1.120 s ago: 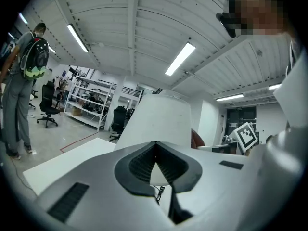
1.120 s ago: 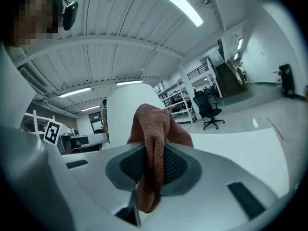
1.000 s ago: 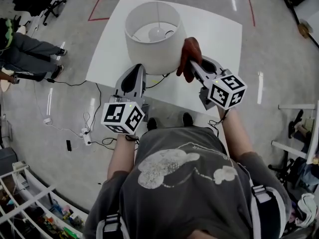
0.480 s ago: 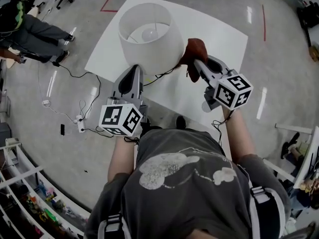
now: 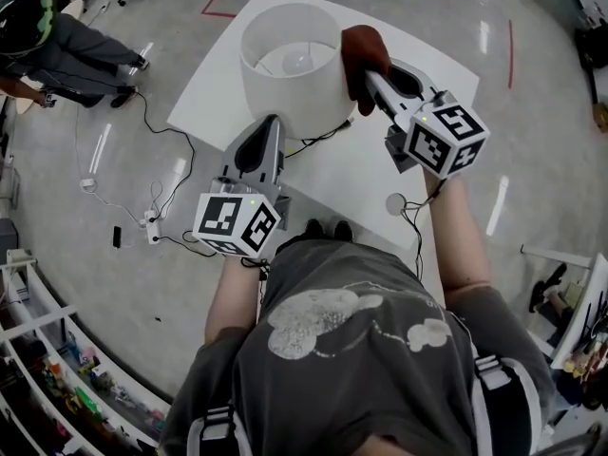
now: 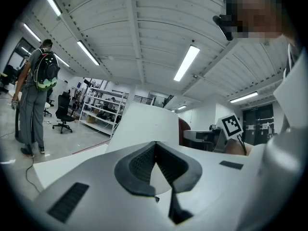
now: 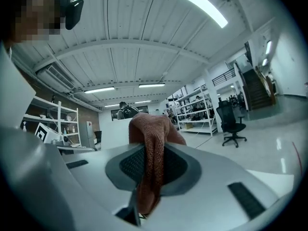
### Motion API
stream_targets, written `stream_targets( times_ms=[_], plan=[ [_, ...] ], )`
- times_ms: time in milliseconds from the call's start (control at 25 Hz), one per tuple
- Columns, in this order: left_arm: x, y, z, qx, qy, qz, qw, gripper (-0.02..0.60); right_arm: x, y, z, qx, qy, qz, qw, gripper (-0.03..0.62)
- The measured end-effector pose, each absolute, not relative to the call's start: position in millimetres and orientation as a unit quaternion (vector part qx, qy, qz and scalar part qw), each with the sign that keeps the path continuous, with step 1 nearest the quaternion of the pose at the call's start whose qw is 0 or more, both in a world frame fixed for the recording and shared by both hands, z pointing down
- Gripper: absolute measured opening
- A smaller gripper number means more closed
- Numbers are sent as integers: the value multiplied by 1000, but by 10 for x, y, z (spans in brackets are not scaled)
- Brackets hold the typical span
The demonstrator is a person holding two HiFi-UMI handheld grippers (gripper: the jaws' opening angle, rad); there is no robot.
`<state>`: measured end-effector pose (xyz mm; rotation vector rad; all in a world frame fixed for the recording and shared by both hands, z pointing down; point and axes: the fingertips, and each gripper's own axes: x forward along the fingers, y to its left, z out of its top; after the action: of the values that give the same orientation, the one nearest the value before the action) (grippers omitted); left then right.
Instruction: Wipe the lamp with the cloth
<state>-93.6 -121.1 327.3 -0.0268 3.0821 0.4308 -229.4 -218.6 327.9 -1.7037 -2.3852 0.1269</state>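
Moved up since 0.5 s ago: right gripper [image 5: 372,80], clamped on rust cloth [image 5: 362,51], against upper rim of lamp [image 5: 290,88] shade on white table [image 5: 359,174]; 1 bulb [image 5: 296,62] inside shade; left gripper [image 5: 273,123] closed on nothing, by shade's lower edge

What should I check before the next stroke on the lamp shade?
1. Cloth clamped in right gripper: ok.
2. Cloth against lamp shade, right side near the rim: ok.
3. Left gripper bracing lamp shade: cannot tell; jaws shut, empty, tip by its lower edge.
4. Lamp shade upright on table: ok.
5. Cord clear of left gripper: cannot tell; it runs close by.
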Motion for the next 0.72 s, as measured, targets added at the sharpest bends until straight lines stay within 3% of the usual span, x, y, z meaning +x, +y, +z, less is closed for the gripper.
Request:
stream_targets(
  times_ms=[720],
  plan=[
    [-858,-1097,3462,21,985,171,3,8,-2414,-2507,4362,-511,-827,11,233,58]
  ],
)
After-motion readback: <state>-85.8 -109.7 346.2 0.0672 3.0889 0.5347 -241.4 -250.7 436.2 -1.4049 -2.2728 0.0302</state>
